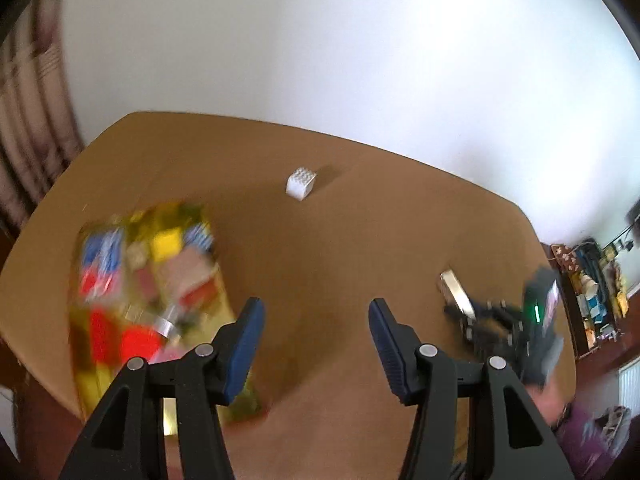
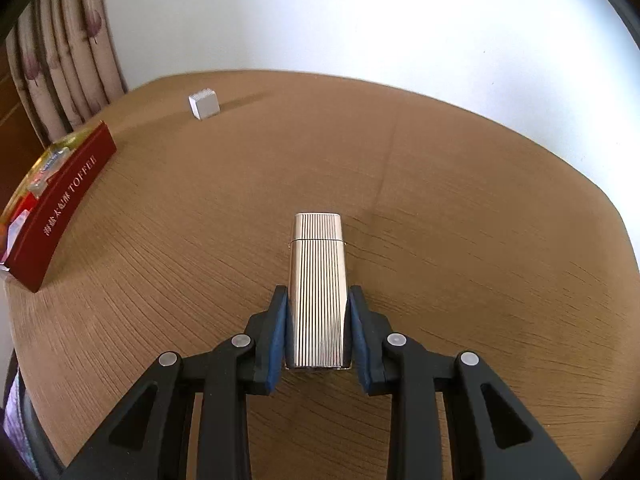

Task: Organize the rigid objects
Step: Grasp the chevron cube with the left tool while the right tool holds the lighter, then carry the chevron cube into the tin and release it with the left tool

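Ribbed metal lighter pinched in the right gripper, left gripper spread and empty

By the table's (image 2: 460,184) left edge sits the red toffee box (image 2: 64,204) of bright bits, the small white cube (image 2: 204,104) near the far edge beyond it; the left gripper (image 1: 316,344) hangs over bare cloth, jaws wide apart — while the right gripper (image 2: 318,336) clamps the lighter (image 2: 317,280) low on both sides, just above the table's near middle.

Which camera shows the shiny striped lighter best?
The right wrist view: the lighter fills the middle, sharp, clamped in the right hand-held gripper. The left wrist view shows it small and blurred at the right.
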